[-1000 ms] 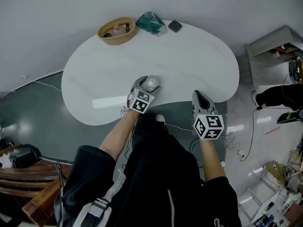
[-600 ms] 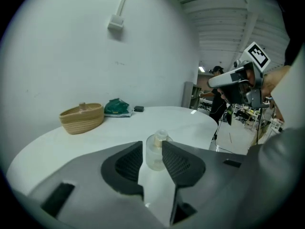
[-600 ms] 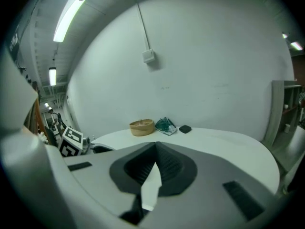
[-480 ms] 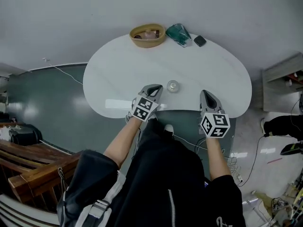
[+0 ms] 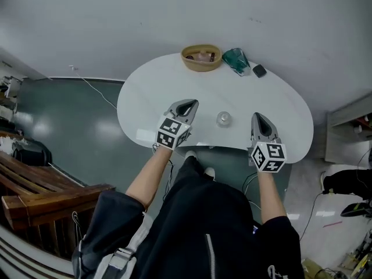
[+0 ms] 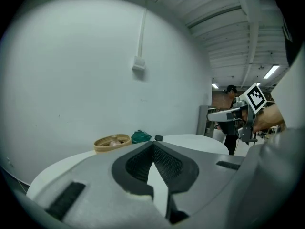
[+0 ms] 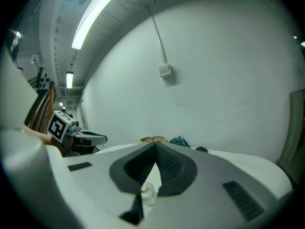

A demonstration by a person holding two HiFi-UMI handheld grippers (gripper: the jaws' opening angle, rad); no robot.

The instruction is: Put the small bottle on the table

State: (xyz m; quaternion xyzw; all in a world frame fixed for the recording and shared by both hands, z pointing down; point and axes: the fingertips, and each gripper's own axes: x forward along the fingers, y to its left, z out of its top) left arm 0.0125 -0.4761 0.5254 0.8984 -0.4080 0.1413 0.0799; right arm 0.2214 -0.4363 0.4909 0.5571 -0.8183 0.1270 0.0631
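Small bottle [image 5: 224, 118] upright on white table [image 5: 174, 86]; my left gripper [image 5: 187, 103] left of bottle, apart from it, jaws closed, empty; my right gripper [image 5: 259, 117] right of bottle, jaws closed, empty.

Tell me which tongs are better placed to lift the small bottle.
Probably the right tongs: the bottle shows just below their shut tips in their view. The left tongs do not see it.

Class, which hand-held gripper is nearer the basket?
Left. The left hand-held gripper hangs short of the basket, slightly left of it; the right hand-held gripper is farther off, well to its right.
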